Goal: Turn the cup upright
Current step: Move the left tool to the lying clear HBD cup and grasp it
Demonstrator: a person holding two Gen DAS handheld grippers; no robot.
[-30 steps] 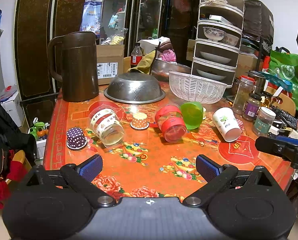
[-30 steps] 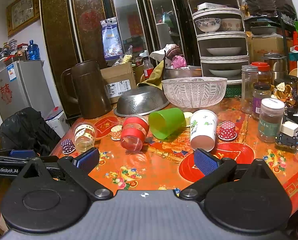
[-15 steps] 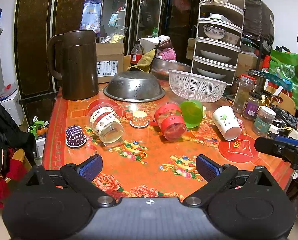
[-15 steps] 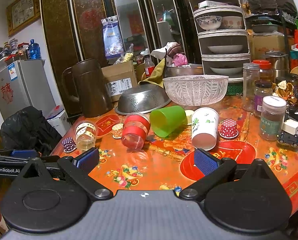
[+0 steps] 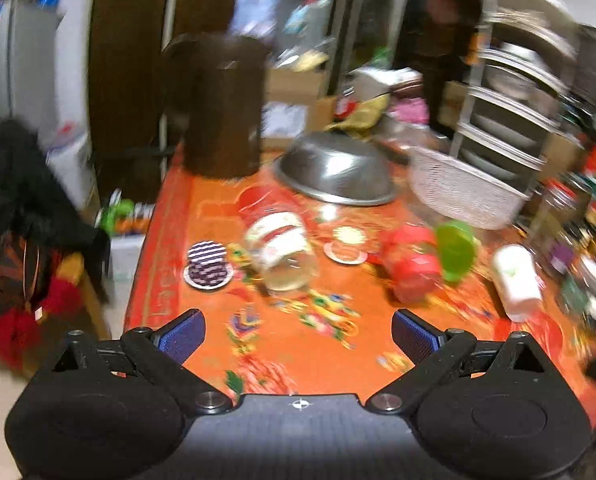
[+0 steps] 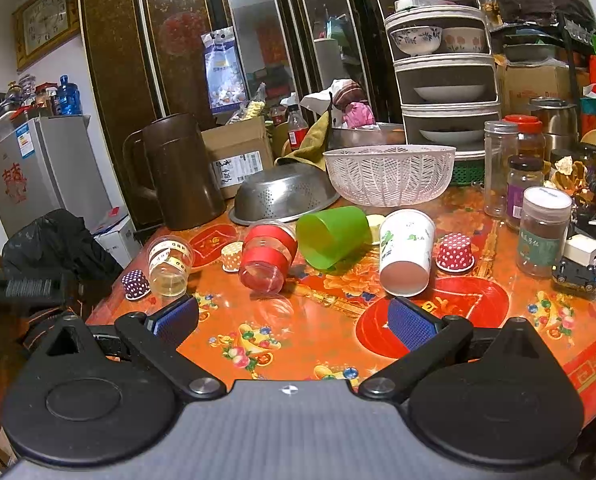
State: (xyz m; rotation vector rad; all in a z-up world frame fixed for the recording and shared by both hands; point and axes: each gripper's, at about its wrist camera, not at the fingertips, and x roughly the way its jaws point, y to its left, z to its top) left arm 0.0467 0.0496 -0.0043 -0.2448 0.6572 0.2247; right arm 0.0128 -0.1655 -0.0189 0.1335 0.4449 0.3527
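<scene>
We hold our left claw (image 5: pixel 298 334) and our right claw (image 6: pixel 291 322) low over the near edge of the orange counter (image 6: pixel 322 332). Both claws are spread wide and pinch nothing. Our left picture is blurry. Four cups lie on their sides in a row in front of us. Straight ahead of our right claw lies the red cup (image 6: pixel 267 256), with its clear bottom facing us. Just to the right of it is the green cup (image 6: pixel 332 236), and next comes the white paper cup (image 6: pixel 406 252), ahead of the right finger, its open mouth facing us. Far to the left lies the clear cup (image 6: pixel 169 266); from our left claw, this clear cup (image 5: pixel 281 246) is right in front. Behind the cups we see a brown jug (image 6: pixel 181 172), a metal strainer bowl (image 6: pixel 283 196) upside down, and a white basket (image 6: pixel 390 174).
</scene>
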